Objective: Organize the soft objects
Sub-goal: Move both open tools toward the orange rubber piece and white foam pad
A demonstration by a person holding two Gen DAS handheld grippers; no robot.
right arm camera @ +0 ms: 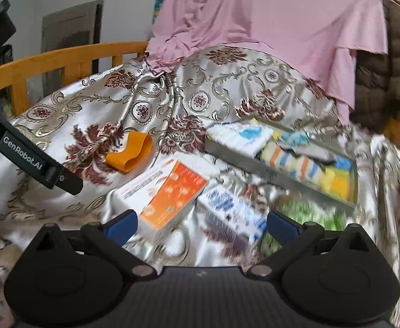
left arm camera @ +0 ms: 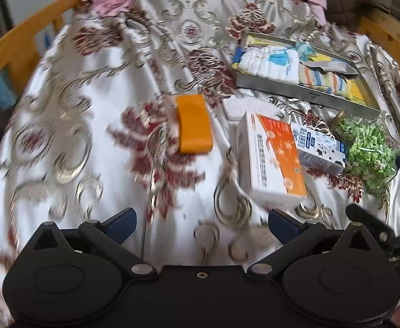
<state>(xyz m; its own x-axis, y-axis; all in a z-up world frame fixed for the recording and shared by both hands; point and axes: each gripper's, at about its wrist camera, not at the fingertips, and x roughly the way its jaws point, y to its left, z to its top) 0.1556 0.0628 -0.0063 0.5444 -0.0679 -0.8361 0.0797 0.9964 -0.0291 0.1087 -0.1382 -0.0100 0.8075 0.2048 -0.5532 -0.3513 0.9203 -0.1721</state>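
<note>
Satin surface: patterned bedspread [left arm camera: 63,125] with red and gold motifs covers the work area; all items rest on it.
Left gripper [left arm camera: 201,222]: fingers spread apart, nothing between them, hovering low over bare bedspread short of the items.
Right gripper [right arm camera: 201,225]: fingers spread apart, empty, aimed over the 2 cartons toward the tray.
Container: metal tray [left arm camera: 295,88], shallow and rectangular, lying at the far right.
Tray contents: white folded cloth with blue print [left arm camera: 271,63], striped folded cloth [left arm camera: 325,78], and a yellow piece at the far end; they lie side by side, filling most of the tray.
Task item outside tray: orange folded cloth [left arm camera: 194,124], alone on the bedspread, left of the tray and apart from it.
Judgement: this cloth looks like the remaining soft piece to collect; the left gripper is nearer.
Non-soft items: orange-and-white carton [left arm camera: 268,161] touching blue-and-white carton [left arm camera: 318,145], between grippers and tray.
Other: green plant sprig [left arm camera: 369,147] beside the cartons; its softness cannot be judged.
Risk: cartons obstruct a direct path to the tray.
</note>
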